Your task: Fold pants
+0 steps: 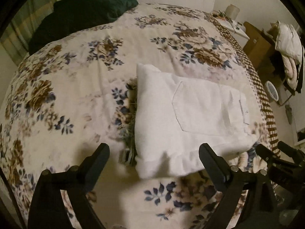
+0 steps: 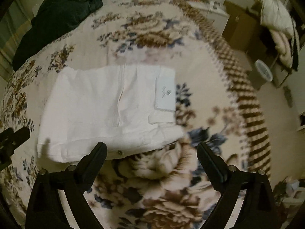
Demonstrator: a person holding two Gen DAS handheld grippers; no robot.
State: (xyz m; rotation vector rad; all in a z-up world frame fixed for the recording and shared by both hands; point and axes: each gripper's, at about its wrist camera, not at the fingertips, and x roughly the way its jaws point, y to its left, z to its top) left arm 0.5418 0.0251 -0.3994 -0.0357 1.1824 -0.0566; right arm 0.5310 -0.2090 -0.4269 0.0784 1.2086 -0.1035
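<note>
White pants point(image 1: 190, 118) lie folded into a flat rectangle on the floral bedspread point(image 1: 66, 95), back pocket up. My left gripper point(image 1: 154, 150) hangs open above their near edge, nothing between its fingers. In the right wrist view the same pants point(image 2: 106, 110) lie left of centre with a paper label point(image 2: 165, 95) at their right end. My right gripper point(image 2: 151, 149) stands open over the near right corner, holding nothing. The right gripper also shows at the lower right of the left wrist view point(image 1: 274, 156). Part of the left gripper shows at the left edge of the right wrist view point(image 2: 13, 141).
A dark green folded garment point(image 1: 85, 13) lies at the far left of the bed. Beyond the bed's right edge point(image 1: 266, 99) stand cardboard boxes point(image 1: 255, 43), a chair heaped with pale bedding point(image 1: 289, 43), a white basket point(image 1: 271, 93) and a small white table point(image 1: 234, 26).
</note>
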